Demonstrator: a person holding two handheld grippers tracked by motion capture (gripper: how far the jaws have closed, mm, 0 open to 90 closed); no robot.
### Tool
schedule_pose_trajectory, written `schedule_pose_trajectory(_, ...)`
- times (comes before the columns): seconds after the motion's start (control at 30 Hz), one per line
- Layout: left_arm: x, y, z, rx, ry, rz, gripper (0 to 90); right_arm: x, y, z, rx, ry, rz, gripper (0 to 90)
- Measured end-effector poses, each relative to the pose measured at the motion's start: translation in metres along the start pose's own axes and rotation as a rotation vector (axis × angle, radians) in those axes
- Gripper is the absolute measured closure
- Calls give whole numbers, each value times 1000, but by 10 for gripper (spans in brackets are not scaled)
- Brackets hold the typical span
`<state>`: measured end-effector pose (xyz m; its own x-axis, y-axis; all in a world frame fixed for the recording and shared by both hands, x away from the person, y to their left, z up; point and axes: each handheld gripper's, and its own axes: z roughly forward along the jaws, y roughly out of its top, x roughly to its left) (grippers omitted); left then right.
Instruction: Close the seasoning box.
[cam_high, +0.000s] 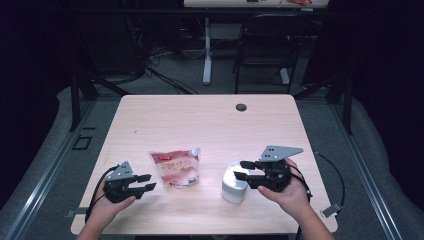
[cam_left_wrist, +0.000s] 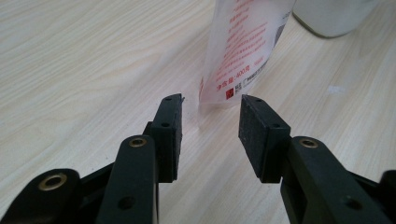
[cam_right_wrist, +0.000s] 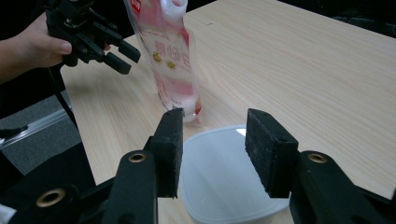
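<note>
Right now the pouch (cam_high: 175, 168) stands upright on the tabletop (cam_high: 210, 117) between my two hands, its long axis vertical with the white screw spout (cam_high: 196, 150) at the top corner. It sits just ahead of my left fingers (cam_high: 145, 183), which point straight at its lower edge; in the left gripper view the printed bottom seam hangs just beyond the two black pads (cam_left_wrist: 169, 133), apart from both, lined up with the gap. My left fingers stand fairly wide and hold nothing. My right fingers (cam_high: 241, 170) are open wide too, empty, and hover over the white container (cam_high: 234, 183), which stands just right of the pouch; in the right gripper view its pale rounded rim (cam_right_wrist: 219, 182) lies under and between the pads, not pressed by either. So the left hand is nearer the pouch and the right is nearer the container, and I judge each will close on its own neighbour. The pouch is thin glossy film, pink and white with red print, soft and likely to buckle if I pinch it low. The container looks like smooth, stiff, translucent plastic with rounded corners. The tabletop is pale matte wood grain.
</note>
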<state>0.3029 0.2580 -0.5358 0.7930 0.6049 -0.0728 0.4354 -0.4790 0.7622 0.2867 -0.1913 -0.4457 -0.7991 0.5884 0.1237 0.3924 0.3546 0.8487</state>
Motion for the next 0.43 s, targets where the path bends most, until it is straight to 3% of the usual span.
schedule_pose_trajectory(0.2, 1, -7, -1, 4, 12, -24, 577, -6, -29, -13, -72, -53, 65, 550)
schedule_pose_trajectory(0.43, 4, -11, -2, -2, 50, -58, 533, -21, -71, -30, -115, -229, 115, 522)
